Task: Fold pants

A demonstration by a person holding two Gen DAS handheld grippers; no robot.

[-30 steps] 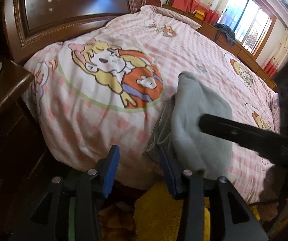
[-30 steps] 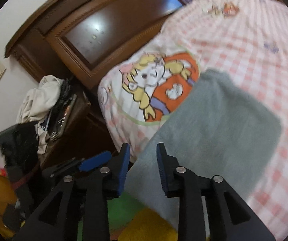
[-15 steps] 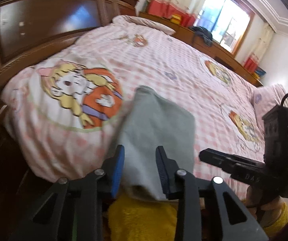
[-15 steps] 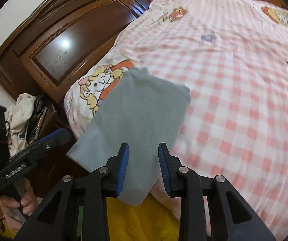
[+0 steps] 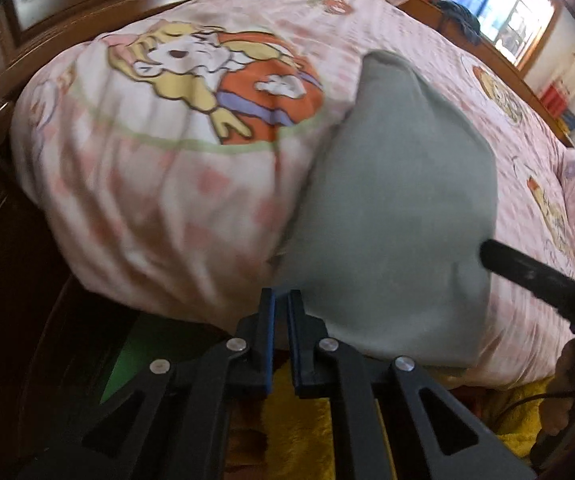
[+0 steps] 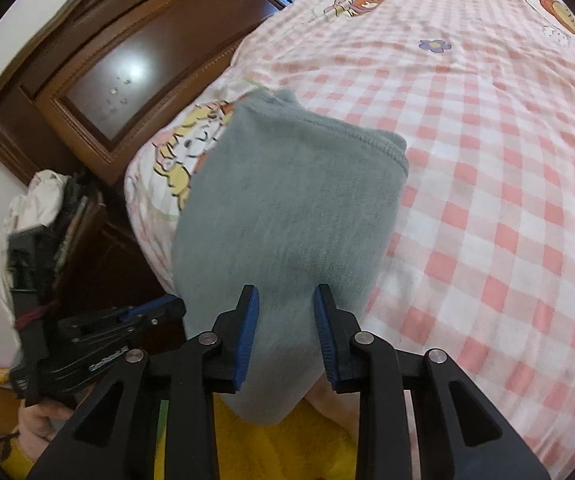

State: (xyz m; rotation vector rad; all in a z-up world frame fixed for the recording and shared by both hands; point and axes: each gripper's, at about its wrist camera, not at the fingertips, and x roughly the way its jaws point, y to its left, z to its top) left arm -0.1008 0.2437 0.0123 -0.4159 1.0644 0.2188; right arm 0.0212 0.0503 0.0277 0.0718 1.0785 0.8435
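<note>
The pants (image 6: 287, 208) are a plain grey-green, fuzzy, with no pattern. The bedspread (image 6: 487, 184) beneath them is checked in pink and white, printed with cartoon figures: one (image 5: 215, 76) has yellow hair, a white face and an orange and purple body inside a pale green ring. A small purple flower (image 6: 433, 45) sits on the checks. The headboard (image 6: 135, 64) is dark reddish-brown wood. Both grippers are black with blue pads (image 6: 247, 332). Yellow fabric (image 5: 299, 432) shows below the bed edge
</note>
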